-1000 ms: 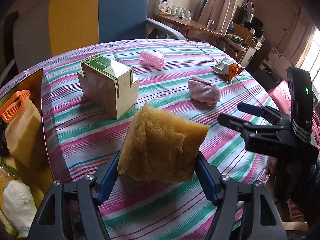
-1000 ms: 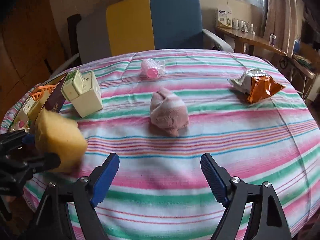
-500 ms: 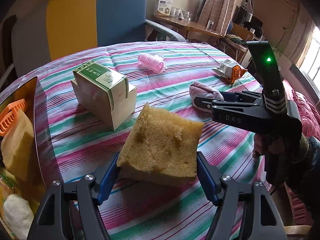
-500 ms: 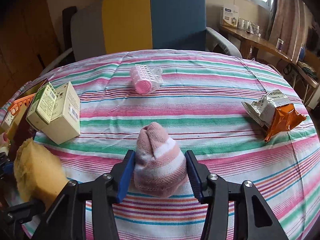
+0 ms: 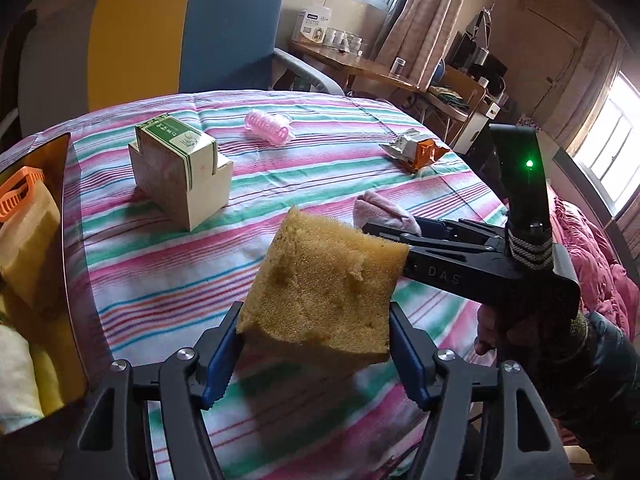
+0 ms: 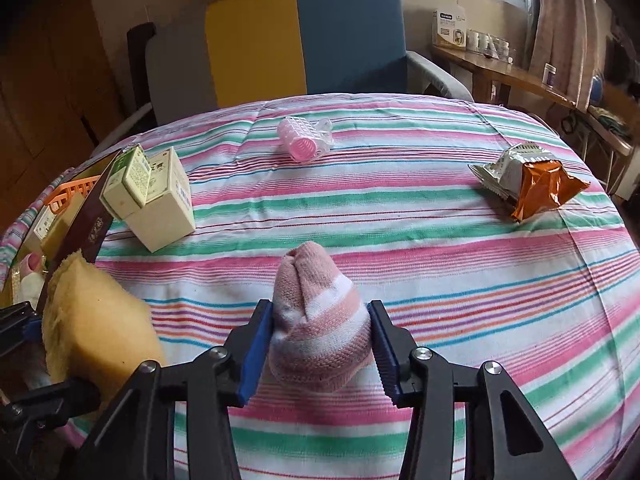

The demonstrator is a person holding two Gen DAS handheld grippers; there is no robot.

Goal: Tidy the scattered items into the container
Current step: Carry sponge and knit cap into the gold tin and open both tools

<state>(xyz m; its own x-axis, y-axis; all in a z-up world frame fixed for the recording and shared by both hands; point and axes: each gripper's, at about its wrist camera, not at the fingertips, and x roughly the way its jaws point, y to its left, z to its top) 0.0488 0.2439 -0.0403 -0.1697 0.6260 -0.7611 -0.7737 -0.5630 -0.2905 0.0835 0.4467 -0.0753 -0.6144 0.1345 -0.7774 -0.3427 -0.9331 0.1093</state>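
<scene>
My left gripper [image 5: 316, 320] is shut on a yellow sponge [image 5: 324, 280] held above the striped tablecloth, and its jaws are still closing, squeezing it. The same sponge [image 6: 92, 328] shows at the lower left of the right wrist view. My right gripper [image 6: 320, 312] has both blue pads pressed on a pink-and-white striped sock [image 6: 312, 280] lying on the cloth, jaws still closing. From the left wrist view this sock [image 5: 380, 208] peeks out beyond the right gripper's tips. The container [image 5: 68, 260], a dark-walled box, stands at the table's left edge with items inside.
A green-and-white carton [image 5: 180, 176] stands near the container. A pink hair roller [image 6: 304, 140] lies at the far middle and an orange snack packet [image 6: 528, 184] at the right. An orange basket [image 5: 20, 192] sits in the container. A blue-and-yellow chair [image 6: 300, 32] stands behind the table.
My right gripper moved forward over the pink sock and closed on it. My left gripper kept the sponge, pinched it tighter and shifted a little.
</scene>
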